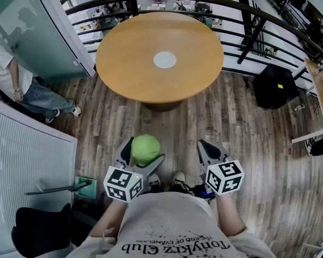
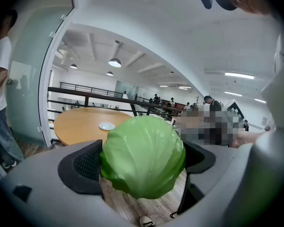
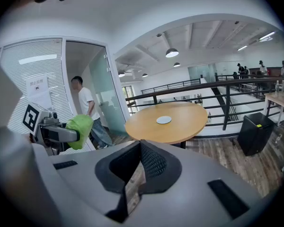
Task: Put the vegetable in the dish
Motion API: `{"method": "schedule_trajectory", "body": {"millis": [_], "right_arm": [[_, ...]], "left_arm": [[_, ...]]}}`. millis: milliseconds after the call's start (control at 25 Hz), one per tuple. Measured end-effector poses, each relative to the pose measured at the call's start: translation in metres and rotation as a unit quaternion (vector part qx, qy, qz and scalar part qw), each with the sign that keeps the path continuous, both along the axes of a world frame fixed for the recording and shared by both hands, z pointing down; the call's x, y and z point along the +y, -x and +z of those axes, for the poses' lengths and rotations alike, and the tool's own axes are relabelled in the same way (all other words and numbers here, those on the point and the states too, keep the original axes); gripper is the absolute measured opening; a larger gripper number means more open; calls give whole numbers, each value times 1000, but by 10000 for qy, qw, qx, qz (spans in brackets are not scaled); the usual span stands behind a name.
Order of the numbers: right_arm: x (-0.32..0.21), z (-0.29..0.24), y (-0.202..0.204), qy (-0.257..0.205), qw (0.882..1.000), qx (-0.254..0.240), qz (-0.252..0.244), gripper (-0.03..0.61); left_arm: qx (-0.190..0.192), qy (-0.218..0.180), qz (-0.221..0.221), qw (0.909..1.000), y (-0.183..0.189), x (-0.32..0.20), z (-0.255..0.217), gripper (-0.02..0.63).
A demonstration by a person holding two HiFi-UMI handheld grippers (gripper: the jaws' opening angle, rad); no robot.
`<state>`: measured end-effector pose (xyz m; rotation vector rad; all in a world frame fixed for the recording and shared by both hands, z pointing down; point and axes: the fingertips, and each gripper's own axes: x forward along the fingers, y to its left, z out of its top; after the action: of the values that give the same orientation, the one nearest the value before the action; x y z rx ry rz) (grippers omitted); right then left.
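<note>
Head view: green cabbage (image 1: pixel 145 149) pinched between the widely spread jaws of the left gripper (image 1: pixel 146 150), above the plank floor (image 1: pixel 258 144) and well apart from the round wooden table (image 1: pixel 129 52) and the small pale dish (image 1: pixel 164 59) at its centre. Nearly round, so no clear long axis; sides covered by the jaws. Right gripper (image 1: pixel 204 144) just beside, jaws pressed together on nothing

Left gripper view: pads pressing both flanks of the cabbage, slightly taller than wide, narrower end hanging down; far side hidden

Right gripper view: jaws closed tight, empty; cabbage off to the left, partly cut off by the left gripper's jaw
</note>
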<state>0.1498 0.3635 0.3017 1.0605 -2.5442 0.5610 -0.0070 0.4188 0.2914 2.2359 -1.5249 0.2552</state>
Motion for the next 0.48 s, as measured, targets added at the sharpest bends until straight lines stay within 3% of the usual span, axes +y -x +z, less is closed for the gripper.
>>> {"method": "schedule_trajectory", "body": {"millis": [480], "right_arm": [[4, 5, 7, -32, 9999, 74, 88, 24]], "left_arm": [[-38, -34, 120, 9999, 10, 4, 4, 500]]}}
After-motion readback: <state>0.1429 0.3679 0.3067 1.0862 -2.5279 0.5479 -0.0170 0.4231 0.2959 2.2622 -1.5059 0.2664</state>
